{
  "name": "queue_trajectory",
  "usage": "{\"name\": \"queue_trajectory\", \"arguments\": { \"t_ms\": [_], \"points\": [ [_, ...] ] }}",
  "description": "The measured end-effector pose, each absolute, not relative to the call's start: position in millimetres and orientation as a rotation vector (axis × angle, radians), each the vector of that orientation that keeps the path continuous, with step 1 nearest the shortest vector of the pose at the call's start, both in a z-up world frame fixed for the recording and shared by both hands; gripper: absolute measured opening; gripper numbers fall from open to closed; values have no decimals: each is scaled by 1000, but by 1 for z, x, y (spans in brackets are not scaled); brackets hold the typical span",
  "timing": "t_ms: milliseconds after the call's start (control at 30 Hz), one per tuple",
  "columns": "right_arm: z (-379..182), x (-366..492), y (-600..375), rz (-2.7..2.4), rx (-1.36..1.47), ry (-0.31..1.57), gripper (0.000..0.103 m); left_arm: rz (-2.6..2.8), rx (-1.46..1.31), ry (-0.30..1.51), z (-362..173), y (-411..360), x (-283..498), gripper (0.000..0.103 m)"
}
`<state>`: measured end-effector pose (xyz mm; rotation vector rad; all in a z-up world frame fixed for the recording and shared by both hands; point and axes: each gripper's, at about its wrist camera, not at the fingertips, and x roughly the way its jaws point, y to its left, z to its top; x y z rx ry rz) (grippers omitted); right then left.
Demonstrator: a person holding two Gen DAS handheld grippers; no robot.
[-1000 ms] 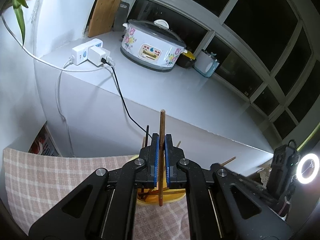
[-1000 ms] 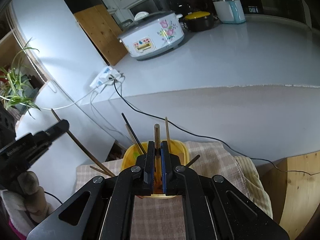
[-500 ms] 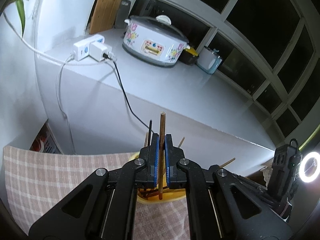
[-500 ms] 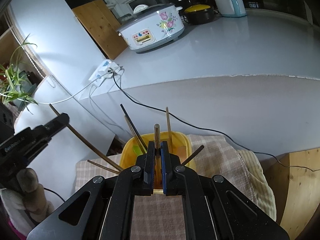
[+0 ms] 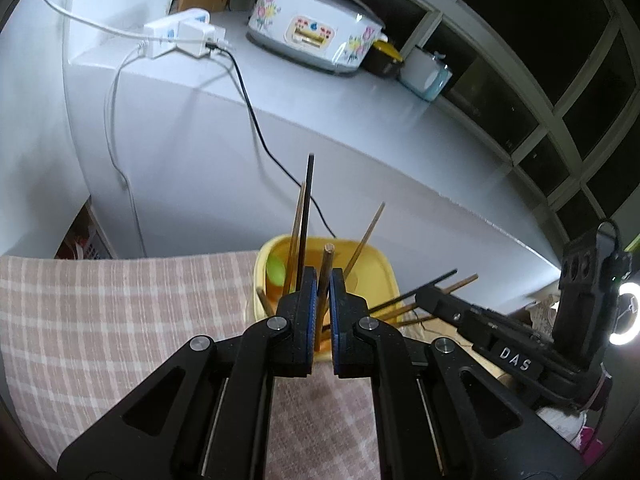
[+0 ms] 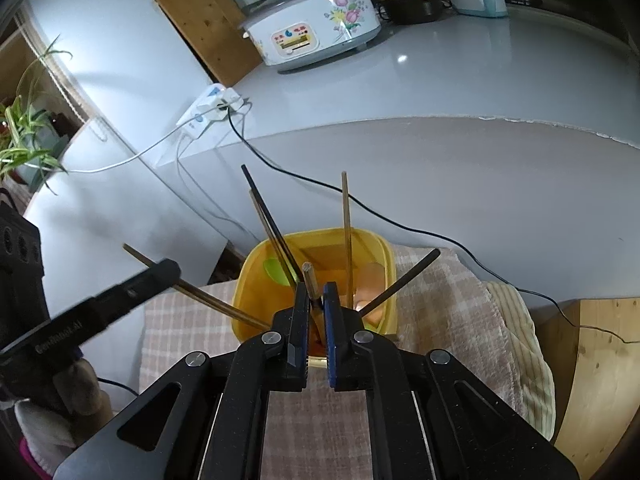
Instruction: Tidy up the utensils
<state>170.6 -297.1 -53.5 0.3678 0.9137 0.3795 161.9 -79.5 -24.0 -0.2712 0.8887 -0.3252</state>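
Note:
A yellow container (image 5: pixel 386 280) (image 6: pixel 240 292) stands on a checked cloth (image 5: pixel 120 320) with several chopsticks and a green spoon (image 5: pixel 276 270) in it. My left gripper (image 5: pixel 323 272) is shut on a brown chopstick (image 5: pixel 326 264), just above the container's near rim; the stick's lower end dips inside. From the right wrist, that chopstick (image 6: pixel 216 300) slants in from the left. My right gripper (image 6: pixel 316 286) hovers over the near rim and its jaws are opening. A brown chopstick (image 6: pixel 310 276) leans loose between them, apart from the right pad.
Behind the container rises a grey counter wall with a black cable (image 5: pixel 256 120) running down it. On the counter sit a flowered rice cooker (image 5: pixel 316 36) and a white power strip (image 5: pixel 180 36). A striped towel (image 6: pixel 520 340) and a wooden top (image 6: pixel 600 360) lie to the right.
Both grippers have come down over the yellow container, carrying their chopsticks into it. The right gripper's chopstick has tilted and sticks out less above the pads.

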Motion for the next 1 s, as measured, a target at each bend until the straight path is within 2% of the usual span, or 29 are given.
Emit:
{"name": "queue_trajectory", "arguments": {
  "t_ms": [333, 367, 467, 700, 767, 833, 1000],
  "points": [
    [-48, 163, -294, 375, 312, 903, 7, -306, -246, 916, -27, -76, 152, 5],
    [-48, 162, -295, 377, 316, 904, 7, -305, -246, 916, -27, -75, 151, 7],
    [-49, 160, -296, 380, 318, 907, 7, -296, -241, 911, -26, -73, 146, 25],
    [-44, 152, -297, 383, 314, 896, 7, -281, -218, 908, -23, -69, 138, 28],
    [-42, 148, -297, 385, 309, 891, 10, -278, -211, 906, -21, -69, 136, 34],
    [-40, 144, -298, 386, 310, 882, 22, -274, -203, 894, -18, -68, 132, 43],
    [-32, 133, -301, 393, 319, 859, 24, -270, -177, 872, -10, -69, 123, 45]
  ]
}}
